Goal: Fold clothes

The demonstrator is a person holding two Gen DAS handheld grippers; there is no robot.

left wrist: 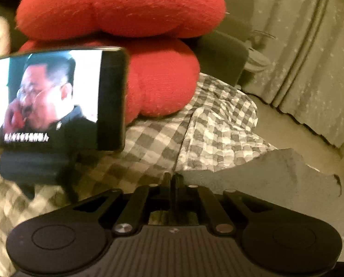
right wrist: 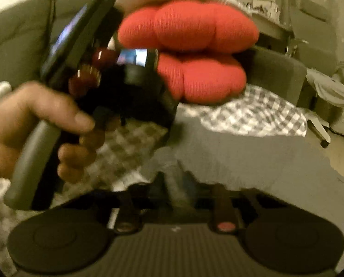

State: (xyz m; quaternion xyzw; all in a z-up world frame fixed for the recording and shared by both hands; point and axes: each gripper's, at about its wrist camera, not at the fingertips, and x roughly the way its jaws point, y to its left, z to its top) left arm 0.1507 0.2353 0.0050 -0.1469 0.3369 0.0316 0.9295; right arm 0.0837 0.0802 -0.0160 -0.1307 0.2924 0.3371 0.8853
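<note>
The left hand-held gripper (left wrist: 173,180) has its jaws fully together at 6 o'clock of its own view, the tips at the near edge of a grey garment (left wrist: 275,184); whether any cloth is pinched there cannot be told. The garment lies to 4 o'clock over a checked bedcover (left wrist: 218,124). A phone (left wrist: 54,99) (its screen lit with a video) sits on a dark stand at 9 o'clock, and a red lobed cushion (left wrist: 125,11) fills 12 o'clock, with a curtain (left wrist: 310,57) at 2 o'clock.

In the right wrist view, the right hand-held gripper (right wrist: 174,184) is nearly closed, its jaws pinching a bunched fold of the grey garment (right wrist: 252,157), which spreads from the centre toward 4 o'clock on the bed. The person's left hand (right wrist: 33,127) at 9 o'clock grips the handle of the other tool. The cushion (right wrist: 190,46) sits at 12 o'clock. The view is blurred.
</note>
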